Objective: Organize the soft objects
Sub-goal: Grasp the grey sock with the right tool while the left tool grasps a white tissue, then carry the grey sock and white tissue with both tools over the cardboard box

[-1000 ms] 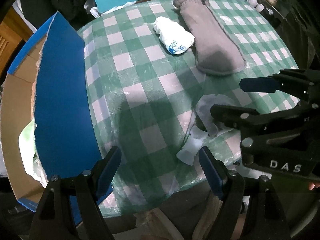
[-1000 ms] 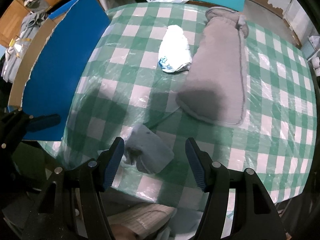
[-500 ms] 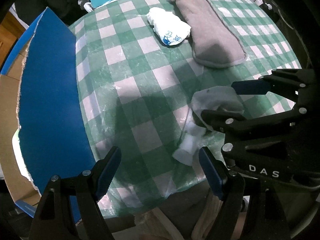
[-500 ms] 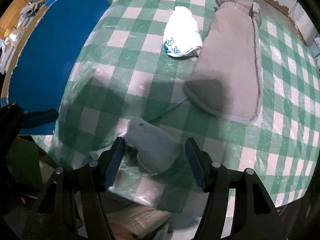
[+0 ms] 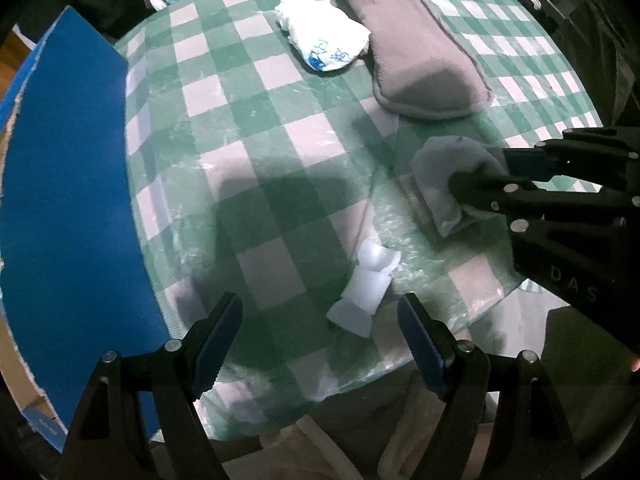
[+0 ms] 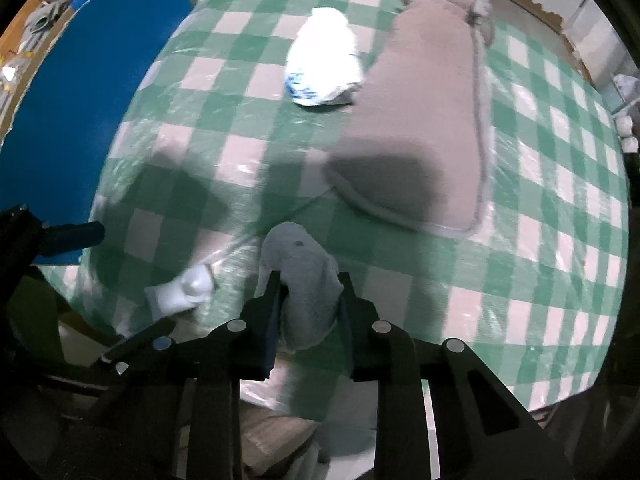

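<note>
Counter [image 6: 560, 280]: green-and-white checked cloth under a glossy, wrinkled clear plastic film. Grey sock [image 6: 304, 280]: soft matt knit; long grey pad [image 6: 424, 128]: matt fleecy cloth. Right hand-held gripper [image 6: 308, 308]: matt black plastic, shiny metal rivets.

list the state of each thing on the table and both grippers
right gripper: shut on the grey sock
grey sock: bunched between the jaws, at the near table edge
left gripper: open, holding nothing
small white sock: crumpled, lying loose on the cloth
white bundle: rolled up, touching the long pouch
long grey pouch: lying flat
blue box flap: standing open
</note>
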A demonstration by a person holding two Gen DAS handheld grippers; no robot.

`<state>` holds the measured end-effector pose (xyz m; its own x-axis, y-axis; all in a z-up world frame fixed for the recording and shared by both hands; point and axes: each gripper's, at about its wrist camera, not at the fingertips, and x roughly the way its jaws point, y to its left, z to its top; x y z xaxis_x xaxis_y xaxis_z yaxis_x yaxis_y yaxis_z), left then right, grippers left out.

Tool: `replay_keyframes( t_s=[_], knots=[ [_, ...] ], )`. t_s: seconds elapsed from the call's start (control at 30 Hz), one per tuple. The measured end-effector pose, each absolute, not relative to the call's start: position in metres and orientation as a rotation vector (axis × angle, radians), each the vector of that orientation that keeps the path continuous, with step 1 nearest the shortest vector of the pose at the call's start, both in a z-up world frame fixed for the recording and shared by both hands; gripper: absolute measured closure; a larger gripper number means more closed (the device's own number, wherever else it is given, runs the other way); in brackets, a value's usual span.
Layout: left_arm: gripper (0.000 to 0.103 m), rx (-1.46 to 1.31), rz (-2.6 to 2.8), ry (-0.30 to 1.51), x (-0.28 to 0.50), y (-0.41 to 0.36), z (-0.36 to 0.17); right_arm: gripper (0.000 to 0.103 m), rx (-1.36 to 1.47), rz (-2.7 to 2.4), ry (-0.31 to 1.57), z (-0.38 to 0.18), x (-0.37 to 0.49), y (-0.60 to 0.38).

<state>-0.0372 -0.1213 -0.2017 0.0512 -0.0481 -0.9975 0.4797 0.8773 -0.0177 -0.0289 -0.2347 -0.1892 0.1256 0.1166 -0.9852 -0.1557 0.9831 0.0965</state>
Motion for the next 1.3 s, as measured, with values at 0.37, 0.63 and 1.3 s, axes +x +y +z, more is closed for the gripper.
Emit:
replay_keyframes(
  t_s=[0.37,0.63,1.3],
  knots=[
    [0.042,0.308,-0.479,1.507,-0.033,-0.131,-0.214,0.079,0.003,0.193,1.442,-0.196,-0.03,-0.245],
    [0.075,0.278,-0.506,1.494,-0.031,-0.127,-0.216,0.068,0.028,0.196,1.46,-0.206,-0.021,-0.254],
    [0.087,0.302,-0.528,1.428,-0.042,-0.136,-0.182,0.084,0.011,0.179,1.401,-0.186,-0.011,-0.248]
  ],
)
